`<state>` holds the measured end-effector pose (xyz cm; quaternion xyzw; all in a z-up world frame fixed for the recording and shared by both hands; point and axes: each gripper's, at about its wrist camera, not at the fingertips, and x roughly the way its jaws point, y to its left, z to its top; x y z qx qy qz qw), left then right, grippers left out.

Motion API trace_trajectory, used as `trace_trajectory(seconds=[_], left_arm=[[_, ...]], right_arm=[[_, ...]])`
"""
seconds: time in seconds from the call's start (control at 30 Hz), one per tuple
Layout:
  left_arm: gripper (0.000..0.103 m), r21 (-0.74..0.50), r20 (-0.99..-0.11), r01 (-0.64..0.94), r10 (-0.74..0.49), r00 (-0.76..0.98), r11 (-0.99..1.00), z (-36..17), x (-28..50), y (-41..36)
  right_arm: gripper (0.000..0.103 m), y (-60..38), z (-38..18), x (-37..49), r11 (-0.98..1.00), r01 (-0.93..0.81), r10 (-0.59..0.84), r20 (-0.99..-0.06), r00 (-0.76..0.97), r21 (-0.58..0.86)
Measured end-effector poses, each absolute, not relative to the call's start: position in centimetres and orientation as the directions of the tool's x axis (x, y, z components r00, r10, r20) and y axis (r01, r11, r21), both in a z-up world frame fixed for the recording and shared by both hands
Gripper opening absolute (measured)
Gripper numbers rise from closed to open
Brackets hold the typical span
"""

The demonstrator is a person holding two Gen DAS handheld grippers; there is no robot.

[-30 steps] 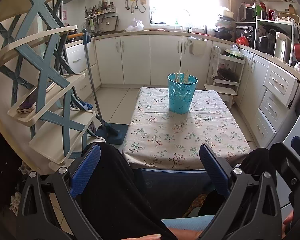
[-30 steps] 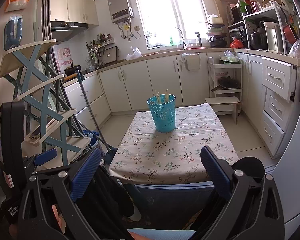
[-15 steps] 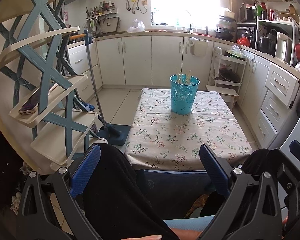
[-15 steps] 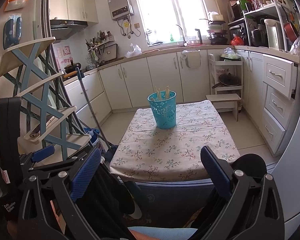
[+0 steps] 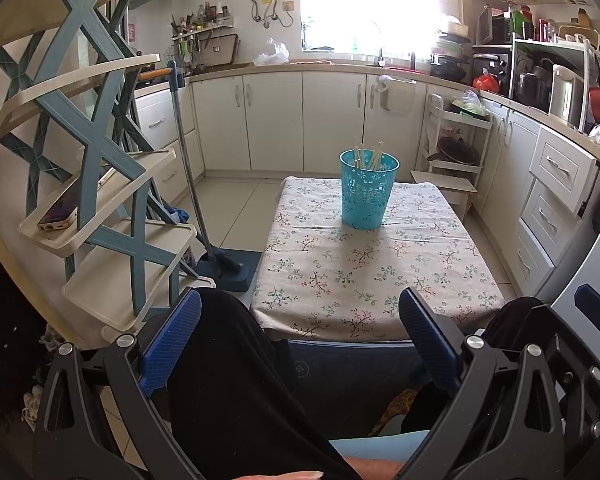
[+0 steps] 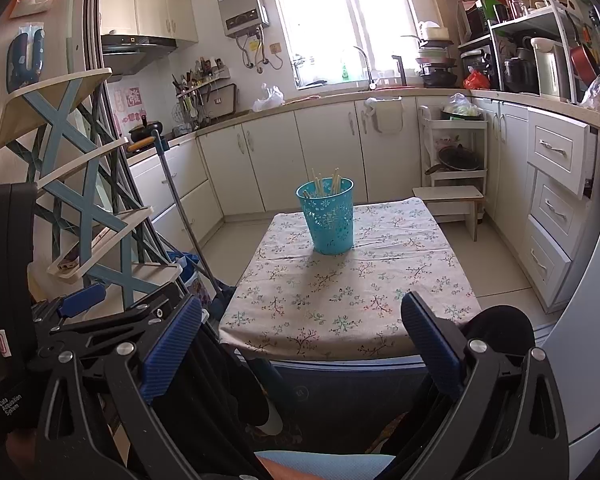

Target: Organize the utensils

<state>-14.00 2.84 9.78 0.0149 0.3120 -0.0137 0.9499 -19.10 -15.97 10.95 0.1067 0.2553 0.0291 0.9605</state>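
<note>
Both my grippers, left gripper [image 5: 300, 336] and right gripper [image 6: 302, 338], gape empty; ahead, the basket [image 5: 367, 190] half hides thin sticks [image 5: 370, 156] I can't identify.

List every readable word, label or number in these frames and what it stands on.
"Data Acquisition System": on the black strap at the lower left of the right wrist view.
Red paper decoration on the wall: character too blurred to read.
Yellow sticker under the water heater: too small.

A cream-and-blue shelf rack [image 5: 100, 184] stands at the left — a phone [image 5: 66, 210] lies on one tier. A blue mop [image 5: 204, 208] leans beside it. Cream cabinets [image 5: 276, 120] line the walls, and a water heater [image 6: 242, 6] hangs near the window [image 6: 332, 20].
</note>
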Motion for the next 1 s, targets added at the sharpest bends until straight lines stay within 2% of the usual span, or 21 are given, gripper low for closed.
trace_trajectory(seconds=[1.0], left_arm=[[0.095,0.002,-0.594,0.057,-0.045,0.803,0.998,9.88,-14.02,2.95]], right_arm=[[0.096,-15.88,10.75,-19.1,0.976,-0.005,0.112,-0.484,0.868,0.217]])
